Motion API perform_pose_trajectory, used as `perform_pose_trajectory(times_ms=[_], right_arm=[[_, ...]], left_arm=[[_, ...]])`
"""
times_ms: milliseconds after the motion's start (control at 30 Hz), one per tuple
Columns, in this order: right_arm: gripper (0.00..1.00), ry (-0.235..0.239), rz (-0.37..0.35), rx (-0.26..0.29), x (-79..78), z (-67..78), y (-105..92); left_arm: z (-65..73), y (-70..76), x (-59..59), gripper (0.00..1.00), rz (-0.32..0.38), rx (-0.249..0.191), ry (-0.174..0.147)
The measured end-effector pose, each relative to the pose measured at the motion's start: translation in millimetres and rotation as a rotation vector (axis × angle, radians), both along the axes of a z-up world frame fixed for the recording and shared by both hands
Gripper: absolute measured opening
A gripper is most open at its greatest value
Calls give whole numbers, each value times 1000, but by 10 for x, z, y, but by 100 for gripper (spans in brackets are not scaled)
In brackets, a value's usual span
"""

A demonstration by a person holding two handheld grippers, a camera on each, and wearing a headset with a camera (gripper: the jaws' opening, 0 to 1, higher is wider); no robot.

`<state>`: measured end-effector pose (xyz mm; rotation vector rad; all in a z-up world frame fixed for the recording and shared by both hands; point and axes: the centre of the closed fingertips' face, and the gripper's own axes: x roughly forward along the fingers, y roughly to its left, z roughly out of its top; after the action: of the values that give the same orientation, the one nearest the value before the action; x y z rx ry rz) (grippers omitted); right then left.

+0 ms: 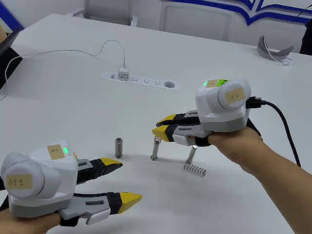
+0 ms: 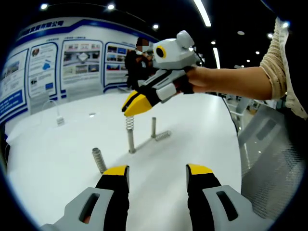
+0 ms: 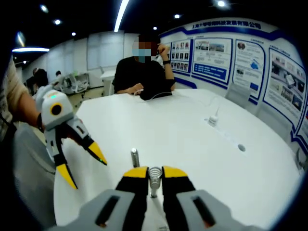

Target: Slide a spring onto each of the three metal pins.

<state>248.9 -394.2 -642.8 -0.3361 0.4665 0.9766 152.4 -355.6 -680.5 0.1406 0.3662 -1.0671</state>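
Three metal pins stand on the white table (image 1: 73,107). The left pin (image 1: 118,147) carries a spring along its length. My right gripper (image 1: 161,127) is shut on a spring (image 3: 154,178) at the top of the middle pin (image 1: 155,150); that spring (image 2: 129,122) sits over the pin's upper end. The right pin (image 1: 191,155) is bare, with a loose spring (image 1: 195,169) lying beside its base. My left gripper (image 1: 124,181) hovers open near the table's front edge, short of the left pin (image 2: 98,160), its jaws holding nothing.
A white power strip (image 1: 141,80) with a plugged charger (image 1: 123,74) and cable lies behind the pins. A grey curved object (image 1: 273,50) rests at the far right. A dark object (image 1: 7,53) sits at the left edge. A person (image 3: 144,72) sits across the table.
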Motion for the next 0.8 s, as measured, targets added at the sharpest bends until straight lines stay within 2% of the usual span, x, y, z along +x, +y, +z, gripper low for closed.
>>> perform_pose_trajectory(times_ms=[500,633,800], right_arm=[[12,27,-14,-12,10,-208,-4],[12,38,-27,3,26,-257,-5],[12,48,-25,-10,29,-331,14]], left_arm=[[-4,5,6,48,2,0,1],[-1,5,11,48,4,-1,3],[-5,14,13,48,4,1,3]])
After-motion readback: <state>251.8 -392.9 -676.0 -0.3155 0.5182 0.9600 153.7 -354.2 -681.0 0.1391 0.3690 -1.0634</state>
